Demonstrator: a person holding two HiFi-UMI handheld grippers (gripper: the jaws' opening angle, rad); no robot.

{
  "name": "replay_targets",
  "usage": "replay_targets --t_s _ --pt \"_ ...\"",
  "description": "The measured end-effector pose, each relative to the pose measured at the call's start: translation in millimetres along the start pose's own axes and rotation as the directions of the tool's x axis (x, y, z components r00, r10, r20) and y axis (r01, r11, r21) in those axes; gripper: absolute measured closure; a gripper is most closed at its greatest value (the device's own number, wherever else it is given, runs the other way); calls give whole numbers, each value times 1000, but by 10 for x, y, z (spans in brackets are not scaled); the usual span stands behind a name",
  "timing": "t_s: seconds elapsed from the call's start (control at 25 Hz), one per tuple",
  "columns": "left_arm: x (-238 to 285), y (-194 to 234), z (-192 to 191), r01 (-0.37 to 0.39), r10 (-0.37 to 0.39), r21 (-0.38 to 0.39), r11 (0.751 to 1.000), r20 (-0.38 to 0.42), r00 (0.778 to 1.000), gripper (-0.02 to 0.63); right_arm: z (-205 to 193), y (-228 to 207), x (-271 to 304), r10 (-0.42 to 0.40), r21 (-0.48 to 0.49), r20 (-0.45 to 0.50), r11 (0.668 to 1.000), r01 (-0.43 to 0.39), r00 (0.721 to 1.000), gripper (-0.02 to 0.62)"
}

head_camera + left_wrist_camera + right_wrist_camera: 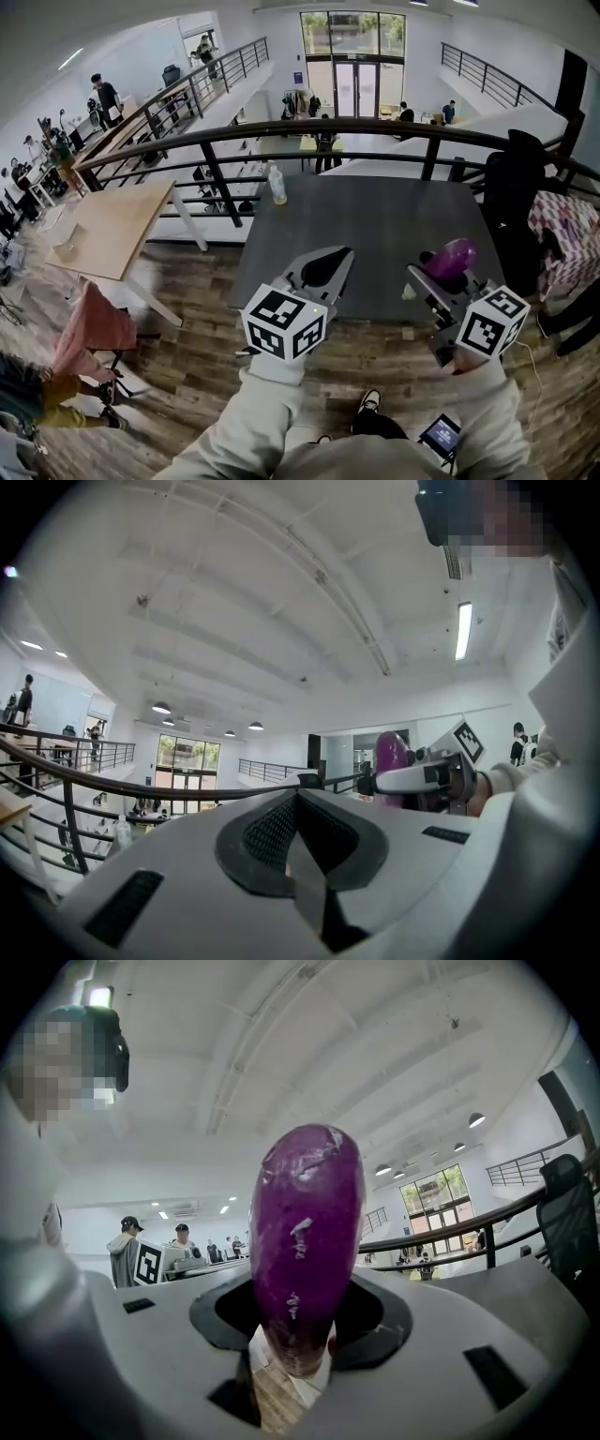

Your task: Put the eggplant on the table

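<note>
A purple eggplant (452, 257) stands upright between the jaws of my right gripper (433, 278), which is shut on its lower end, above the near right edge of the dark grey table (375, 220). In the right gripper view the eggplant (306, 1241) fills the middle, its bottom clamped between the pads. My left gripper (344, 254) is over the table's near edge, to the left of the eggplant, its jaws meeting at the tips with nothing between them. The left gripper view shows the eggplant (390, 759) and the right gripper (412, 778) off to its right.
A clear bottle (277, 184) stands at the table's far left. A black railing (375, 129) runs behind the table with a drop beyond. A black chair (514, 202) is at the table's right, a wooden table (117, 225) at the left.
</note>
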State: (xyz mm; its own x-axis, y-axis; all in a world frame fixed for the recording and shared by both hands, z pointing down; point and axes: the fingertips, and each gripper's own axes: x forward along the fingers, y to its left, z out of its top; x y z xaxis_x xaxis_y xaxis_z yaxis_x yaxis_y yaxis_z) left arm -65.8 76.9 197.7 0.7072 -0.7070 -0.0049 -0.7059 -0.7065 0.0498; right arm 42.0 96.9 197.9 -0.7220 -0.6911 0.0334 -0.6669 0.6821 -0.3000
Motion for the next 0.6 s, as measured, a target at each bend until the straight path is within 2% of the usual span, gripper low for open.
replay_targets --t_s 0.28,0.6 --pt "834 292 113 -27 27 5 1000 15 1000 606 301 -748 242 25 -9 -9 1000 -25 1000 407" --pt "1551 457 23 -44 44 -3 999 -15 999 606 397 -1473 417 44 27 -23 999 -44 999 407"
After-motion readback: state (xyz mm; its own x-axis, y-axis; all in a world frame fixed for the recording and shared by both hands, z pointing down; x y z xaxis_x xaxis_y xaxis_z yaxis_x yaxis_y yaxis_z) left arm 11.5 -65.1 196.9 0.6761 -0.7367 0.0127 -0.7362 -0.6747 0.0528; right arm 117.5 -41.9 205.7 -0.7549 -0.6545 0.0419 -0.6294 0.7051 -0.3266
